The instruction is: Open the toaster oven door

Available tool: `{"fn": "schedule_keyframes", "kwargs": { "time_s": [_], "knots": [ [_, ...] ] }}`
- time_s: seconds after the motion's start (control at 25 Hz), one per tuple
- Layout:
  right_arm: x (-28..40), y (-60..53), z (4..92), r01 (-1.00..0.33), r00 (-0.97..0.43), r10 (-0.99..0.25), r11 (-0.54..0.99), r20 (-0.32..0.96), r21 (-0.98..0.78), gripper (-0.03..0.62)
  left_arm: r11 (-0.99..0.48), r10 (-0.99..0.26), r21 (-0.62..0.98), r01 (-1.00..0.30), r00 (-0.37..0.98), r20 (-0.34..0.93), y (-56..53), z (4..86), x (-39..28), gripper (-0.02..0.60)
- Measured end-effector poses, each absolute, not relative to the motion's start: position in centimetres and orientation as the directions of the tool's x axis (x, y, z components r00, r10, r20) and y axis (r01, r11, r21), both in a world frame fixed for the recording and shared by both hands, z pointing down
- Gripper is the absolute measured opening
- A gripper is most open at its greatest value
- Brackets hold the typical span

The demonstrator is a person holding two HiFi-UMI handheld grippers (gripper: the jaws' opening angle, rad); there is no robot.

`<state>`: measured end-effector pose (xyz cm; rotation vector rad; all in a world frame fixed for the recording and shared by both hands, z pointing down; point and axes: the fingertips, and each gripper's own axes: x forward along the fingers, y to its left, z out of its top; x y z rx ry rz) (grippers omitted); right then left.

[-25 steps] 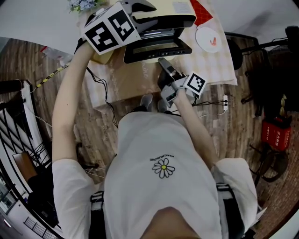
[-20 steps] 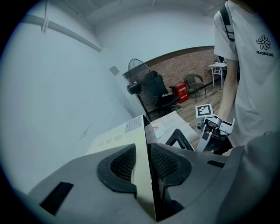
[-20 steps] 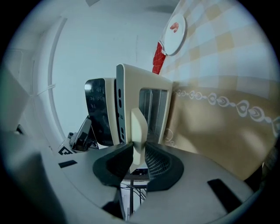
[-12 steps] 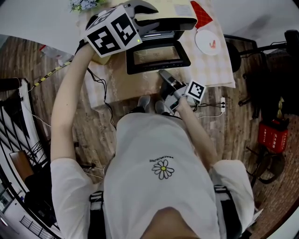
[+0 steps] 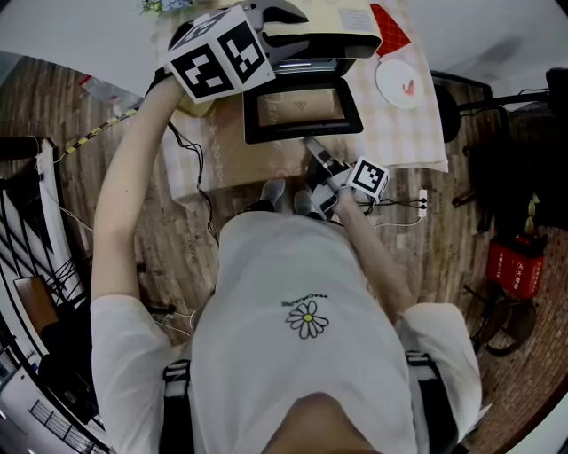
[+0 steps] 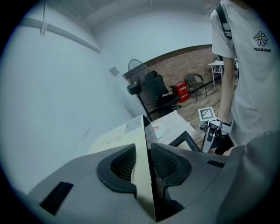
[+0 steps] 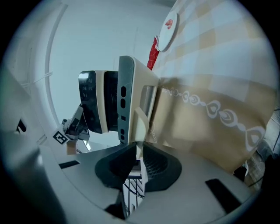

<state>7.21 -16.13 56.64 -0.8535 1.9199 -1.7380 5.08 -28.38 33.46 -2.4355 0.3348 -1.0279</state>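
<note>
The black and cream toaster oven [image 5: 324, 43] stands on the table, its glass door [image 5: 302, 107] folded down flat toward me. My left gripper [image 5: 282, 31] is shut on the oven's top edge; in the left gripper view the cream top panel [image 6: 131, 131] sits pinched between its pads [image 6: 127, 162]. My right gripper [image 5: 311, 145] is at the door's front edge. Its jaws are closing to a narrow gap [image 7: 139, 159]. The cream door handle [image 7: 142, 124] stands just at their tips, and only floor and cables show between the pads.
The table wears a checked cloth [image 5: 404, 124]. A white plate [image 5: 397, 78] and a red packet [image 5: 387, 23] lie right of the oven. Cables [image 5: 191, 168] trail on the wooden floor at the left. A black chair [image 5: 497, 97] and a red box [image 5: 515, 263] stand at the right.
The oven door has swung from partly open down to flat. My right gripper stayed at its front edge and came slightly toward me. The left gripper kept its hold on the oven top.
</note>
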Motion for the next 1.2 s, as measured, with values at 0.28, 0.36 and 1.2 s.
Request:
{"fn": "schedule_keyframes", "kwargs": {
  "time_s": [0.28, 0.36, 1.2],
  "knots": [
    [7.3, -15.8, 58.1, -0.214, -0.750, -0.645, 0.027, 0.146, -0.976, 0.036, -0.860, -0.393, -0.509, -0.040, 0.689, 0.609, -28.4, 33.4, 5.1, 0.121],
    [7.4, -15.7, 58.9, -0.248, -0.748, -0.636, 0.006, 0.187, -0.969, 0.031, -0.859, -0.393, -0.510, -0.039, 0.689, 0.609, -28.4, 33.5, 5.1, 0.121],
    [7.3, -14.5, 61.9, -0.255, -0.732, -0.591, -0.224, 0.339, -0.941, 0.008, -0.850, -0.404, -0.525, -0.041, 0.690, 0.601, -28.5, 33.4, 5.2, 0.121]
  ]
}}
